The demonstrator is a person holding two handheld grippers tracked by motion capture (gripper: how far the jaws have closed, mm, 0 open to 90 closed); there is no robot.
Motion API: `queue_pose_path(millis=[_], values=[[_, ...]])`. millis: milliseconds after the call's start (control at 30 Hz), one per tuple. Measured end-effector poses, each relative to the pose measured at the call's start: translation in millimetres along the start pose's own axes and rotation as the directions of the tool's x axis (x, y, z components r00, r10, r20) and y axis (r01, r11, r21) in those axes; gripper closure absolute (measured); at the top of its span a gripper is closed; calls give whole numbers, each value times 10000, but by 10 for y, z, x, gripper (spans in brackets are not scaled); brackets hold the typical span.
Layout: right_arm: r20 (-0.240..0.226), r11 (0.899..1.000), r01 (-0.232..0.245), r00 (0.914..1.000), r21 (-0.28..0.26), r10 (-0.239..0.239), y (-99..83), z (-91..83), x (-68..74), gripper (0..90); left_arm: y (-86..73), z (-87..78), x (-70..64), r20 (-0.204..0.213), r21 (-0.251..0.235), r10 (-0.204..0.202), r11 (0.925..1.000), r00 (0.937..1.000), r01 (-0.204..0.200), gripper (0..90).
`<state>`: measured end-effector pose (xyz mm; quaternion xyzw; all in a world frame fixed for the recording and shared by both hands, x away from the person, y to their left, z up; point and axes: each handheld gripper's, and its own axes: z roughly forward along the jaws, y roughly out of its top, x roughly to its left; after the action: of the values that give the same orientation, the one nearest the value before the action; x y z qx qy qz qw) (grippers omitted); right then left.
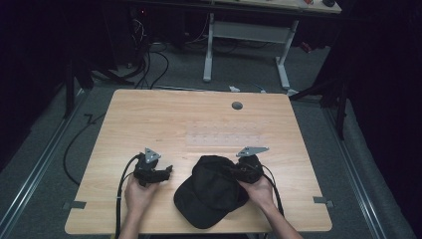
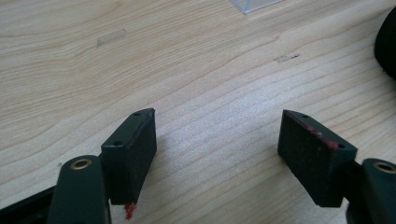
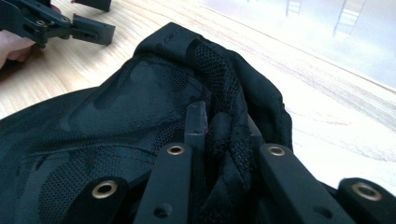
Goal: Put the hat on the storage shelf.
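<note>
One black mesh-and-fabric baseball cap [image 1: 211,191] lies near the front edge of the light wooden table [image 1: 199,117], brim toward the person. The right gripper [image 3: 224,126] is clamped on a bunched fold of its mesh back. The left gripper [image 2: 217,140] rests just beside the cap on bare wood, jaws spread apart and empty. Lifting probably works best slowly, so the thin fold does not slip free.
</note>
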<state>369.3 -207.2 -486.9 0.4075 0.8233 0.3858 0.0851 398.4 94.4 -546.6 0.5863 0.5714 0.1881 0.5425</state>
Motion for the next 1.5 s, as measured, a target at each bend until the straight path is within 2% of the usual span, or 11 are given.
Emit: queue_pose_path(millis=[133,233,600,1200,1500], values=[[-40,9999,108,9999,-98,-108,9,-28,4,809,1,-1,2,5,11,-4,10000,10000,4,285],[-301,9995,66,9995,-293,-74,22,-86,4,809,1,-1,2,5,12,-3,10000,10000,3,285],[-653,9976,-23,9979,-690,-23,36,-247,-53,808,-1,1,-1,-9,-7,6,10000,10000,-6,284],[-608,9900,212,9977,-1398,-299,133,-560,-103,808,1,7,-2,-16,-12,11,10000,10000,-11,284],[-534,9865,466,9970,-1571,-556,176,-673,-104,808,-4,-3,-9,187,38,91,10000,9998,-92,305]])
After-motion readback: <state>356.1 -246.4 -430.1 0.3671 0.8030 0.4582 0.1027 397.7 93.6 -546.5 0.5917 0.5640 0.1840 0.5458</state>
